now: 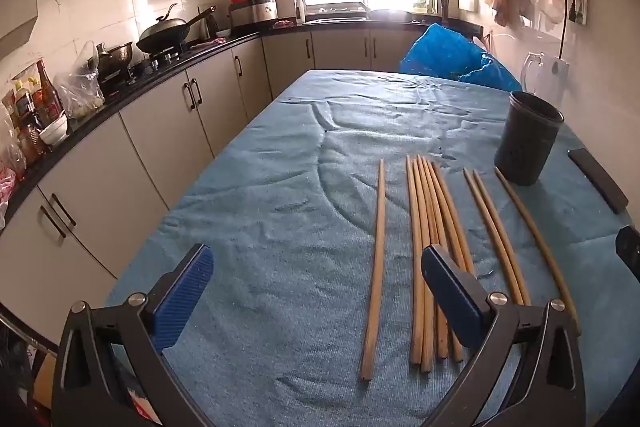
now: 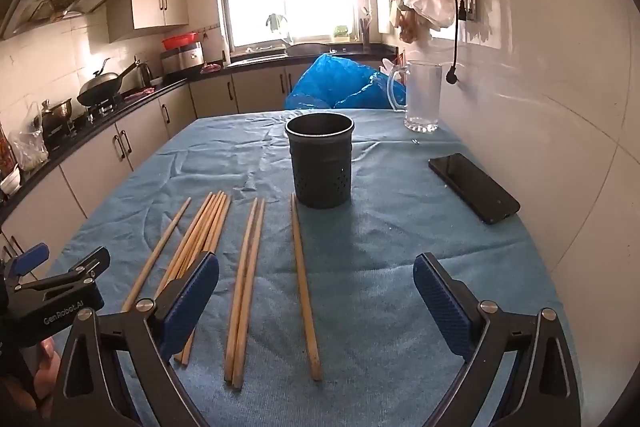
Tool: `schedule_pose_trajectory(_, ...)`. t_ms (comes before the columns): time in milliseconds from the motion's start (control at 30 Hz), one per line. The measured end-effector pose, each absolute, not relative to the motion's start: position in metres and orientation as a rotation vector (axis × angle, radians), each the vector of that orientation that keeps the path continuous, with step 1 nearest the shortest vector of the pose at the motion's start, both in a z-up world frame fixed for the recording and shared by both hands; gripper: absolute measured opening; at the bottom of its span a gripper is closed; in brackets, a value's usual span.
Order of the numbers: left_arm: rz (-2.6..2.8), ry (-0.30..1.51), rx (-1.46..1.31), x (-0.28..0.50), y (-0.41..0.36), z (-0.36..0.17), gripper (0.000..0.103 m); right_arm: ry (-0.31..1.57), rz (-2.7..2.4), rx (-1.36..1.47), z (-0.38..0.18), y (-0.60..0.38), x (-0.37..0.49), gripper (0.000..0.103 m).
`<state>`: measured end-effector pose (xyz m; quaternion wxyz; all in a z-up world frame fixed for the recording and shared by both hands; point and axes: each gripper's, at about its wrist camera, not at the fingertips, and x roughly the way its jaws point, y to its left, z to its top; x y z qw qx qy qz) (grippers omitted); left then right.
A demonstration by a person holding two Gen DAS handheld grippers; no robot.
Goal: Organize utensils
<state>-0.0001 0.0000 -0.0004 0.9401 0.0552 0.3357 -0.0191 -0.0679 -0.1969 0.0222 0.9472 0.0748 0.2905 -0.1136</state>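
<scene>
Several wooden chopsticks lie lengthwise on a blue cloth: a single one [image 1: 376, 267] at the left, a bundle [image 1: 430, 247], a pair [image 1: 496, 235] and another single [image 1: 536, 247]. They also show in the right wrist view, the pair [image 2: 246, 287] and the single [image 2: 304, 287] in the middle. A dark perforated utensil cup [image 2: 320, 159] stands upright beyond them, empty as far as I can see; in the left wrist view the cup [image 1: 528, 139] is at the right. My left gripper [image 1: 316, 291] is open above the near ends. My right gripper [image 2: 316, 299] is open and empty.
A black phone [image 2: 474, 187] lies on the cloth at the right near the wall. A clear glass pitcher [image 2: 422, 95] and a blue plastic bag [image 2: 344, 83] sit at the table's far end. A kitchen counter [image 1: 120, 95] with a wok runs along the left.
</scene>
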Motion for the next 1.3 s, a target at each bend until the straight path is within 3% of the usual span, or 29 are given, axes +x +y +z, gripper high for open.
schedule_pose_trajectory(300,-0.042,0.700,0.119,0.002,0.002,-0.009,0.103,0.617,-0.216,0.181,0.014,-0.202,-0.067,0.092)
schedule_pose_trajectory(1300,-0.056,0.680,0.137,-0.017,-0.007,0.003,0.103,0.618,-0.218,0.199,0.011,-0.206,-0.079,0.092)
